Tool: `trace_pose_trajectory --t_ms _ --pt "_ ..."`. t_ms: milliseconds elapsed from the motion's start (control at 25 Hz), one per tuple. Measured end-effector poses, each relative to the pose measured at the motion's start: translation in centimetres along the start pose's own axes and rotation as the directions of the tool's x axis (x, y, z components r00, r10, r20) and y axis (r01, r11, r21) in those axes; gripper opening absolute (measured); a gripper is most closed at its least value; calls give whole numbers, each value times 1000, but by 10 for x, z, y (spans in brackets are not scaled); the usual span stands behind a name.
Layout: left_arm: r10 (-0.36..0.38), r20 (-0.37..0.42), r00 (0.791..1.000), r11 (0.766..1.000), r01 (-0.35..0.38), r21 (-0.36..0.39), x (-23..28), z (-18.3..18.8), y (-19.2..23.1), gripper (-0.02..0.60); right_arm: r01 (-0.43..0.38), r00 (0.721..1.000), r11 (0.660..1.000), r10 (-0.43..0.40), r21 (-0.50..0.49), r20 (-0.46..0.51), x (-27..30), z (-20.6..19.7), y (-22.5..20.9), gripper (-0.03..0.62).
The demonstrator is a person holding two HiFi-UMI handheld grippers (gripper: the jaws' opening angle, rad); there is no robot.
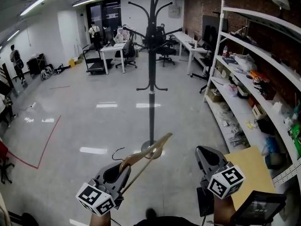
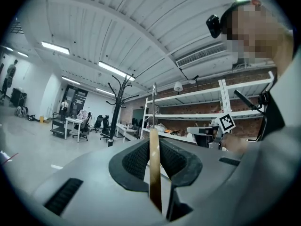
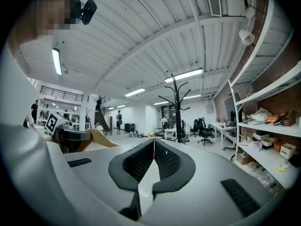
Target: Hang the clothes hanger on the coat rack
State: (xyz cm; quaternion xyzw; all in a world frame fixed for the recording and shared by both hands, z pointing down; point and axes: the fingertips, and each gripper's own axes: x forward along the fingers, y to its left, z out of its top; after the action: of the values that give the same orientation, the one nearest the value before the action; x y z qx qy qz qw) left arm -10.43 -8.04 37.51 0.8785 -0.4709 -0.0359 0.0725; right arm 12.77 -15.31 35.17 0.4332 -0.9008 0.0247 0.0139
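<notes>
There was one coat rack (image 1: 151, 79), one wooden clothes hanger (image 1: 141, 154), and two grippers: left gripper (image 1: 118, 169), right gripper (image 1: 207, 154).

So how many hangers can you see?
1. The clothes hanger is clamped in the left gripper, in front of the coat rack. None hangs on the rack; cluttered shelves might hide more.

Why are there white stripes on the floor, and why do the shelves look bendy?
Head view: the white stripes on the floor are ceiling lights mirrored in its shine, and the wide lens bows the shelves. Left gripper view and right gripper view: same bending, plus a dark round rim.
</notes>
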Motion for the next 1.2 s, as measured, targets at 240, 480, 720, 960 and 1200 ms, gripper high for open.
trace_pose_trajectory --t_ms 240,480,720,960,1200 --pt "-22 -12 1000 1000 22 -9 38 6 57 52 -1 1000 1000 1 -10 -25 66 3 -17 8" --pt "-22 -23 1000 1000 22 14 98 14 90 52 -22 1000 999 22 24 3 123 4 -62 8" --pt "-7 -6 1000 999 7 43 174 36 127 52 -93 994 996 93 3 58 198 26 -119 8" --pt "-14 -6 1000 998 14 58 251 56 157 52 -185 979 982 187 -29 78 265 47 -171 8" --pt "-86 -20 996 994 87 59 302 88 175 52 -232 967 972 235 -45 94 309 62 -189 8"
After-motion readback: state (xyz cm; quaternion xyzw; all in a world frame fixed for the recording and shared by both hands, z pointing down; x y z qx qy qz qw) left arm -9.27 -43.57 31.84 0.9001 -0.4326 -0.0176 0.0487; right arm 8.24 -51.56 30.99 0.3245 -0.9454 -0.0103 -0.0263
